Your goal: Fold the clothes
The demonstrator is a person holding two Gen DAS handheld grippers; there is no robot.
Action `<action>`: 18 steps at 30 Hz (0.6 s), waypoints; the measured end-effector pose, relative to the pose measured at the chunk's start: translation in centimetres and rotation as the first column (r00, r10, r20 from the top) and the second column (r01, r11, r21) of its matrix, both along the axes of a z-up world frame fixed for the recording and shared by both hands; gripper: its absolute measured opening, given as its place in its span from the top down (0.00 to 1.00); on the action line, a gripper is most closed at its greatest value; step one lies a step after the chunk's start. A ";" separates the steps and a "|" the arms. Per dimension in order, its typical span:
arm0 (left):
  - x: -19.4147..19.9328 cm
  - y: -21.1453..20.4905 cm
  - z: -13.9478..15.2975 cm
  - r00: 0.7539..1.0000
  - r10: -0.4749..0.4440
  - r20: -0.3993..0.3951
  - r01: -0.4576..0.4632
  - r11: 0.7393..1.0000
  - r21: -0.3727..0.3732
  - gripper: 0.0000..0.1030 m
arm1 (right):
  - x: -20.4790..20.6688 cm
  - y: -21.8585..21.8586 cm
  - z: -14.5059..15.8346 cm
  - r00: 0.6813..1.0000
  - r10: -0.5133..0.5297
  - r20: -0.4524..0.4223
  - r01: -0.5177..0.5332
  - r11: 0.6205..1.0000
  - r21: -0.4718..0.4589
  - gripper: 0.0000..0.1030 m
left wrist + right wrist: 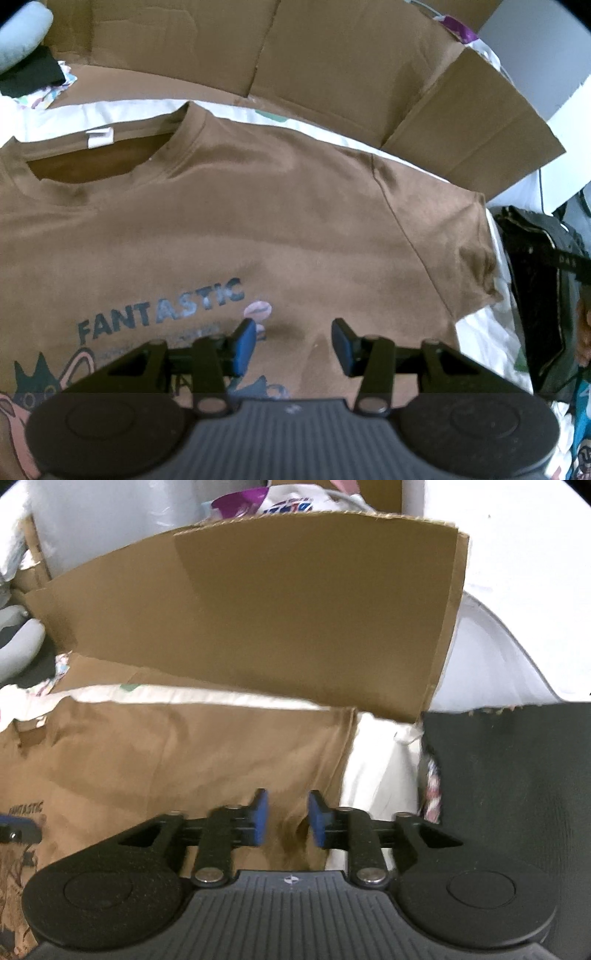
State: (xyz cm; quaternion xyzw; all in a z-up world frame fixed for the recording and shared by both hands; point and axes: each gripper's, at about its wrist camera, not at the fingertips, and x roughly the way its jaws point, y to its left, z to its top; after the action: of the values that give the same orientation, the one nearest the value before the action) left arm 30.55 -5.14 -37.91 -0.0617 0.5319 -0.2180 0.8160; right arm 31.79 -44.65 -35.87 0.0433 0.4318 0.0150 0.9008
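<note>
Apparently the brown T-shirt point(229, 221) lies spread flat, print up, on a white sheet point(476, 332), so that both claws can reach it: the left claw point(293, 349) and the right claw point(287, 821) hover released, grasping nothing.

I count one brown T-shirt point(229, 206) spread under and ahead of my left jaws, with one white neck label point(99, 137) beyond them to the left. One cardboard sheet point(258, 605) stands past my right jaws. One black garment point(509, 775) lies right of them. Two grippers: left point(293, 345), right point(287, 819)
</note>
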 end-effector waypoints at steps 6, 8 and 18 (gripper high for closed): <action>0.0 0.0 -0.1 1.000 -0.001 -0.005 0.001 1.000 0.003 0.53 | -1.0 0.4 -1.6 0.999 -0.005 -0.032 0.005 1.000 -0.004 0.61; 0.0 0.0 -0.1 1.000 -0.002 -0.005 0.002 1.000 0.004 0.53 | -0.7 0.6 -2.4 0.999 -0.011 -0.050 0.011 1.000 -0.004 0.62; 0.0 0.1 -0.4 1.000 -0.002 -0.006 0.002 1.000 0.004 0.53 | -3.6 -0.4 -1.8 0.991 -0.110 -0.070 0.109 0.994 -0.018 0.99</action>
State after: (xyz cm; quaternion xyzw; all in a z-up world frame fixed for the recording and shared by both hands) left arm 30.55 -5.05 -38.31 -0.0603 0.5345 -0.2178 0.8144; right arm 28.16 -45.01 -37.71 0.0611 0.4604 -0.0390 0.8847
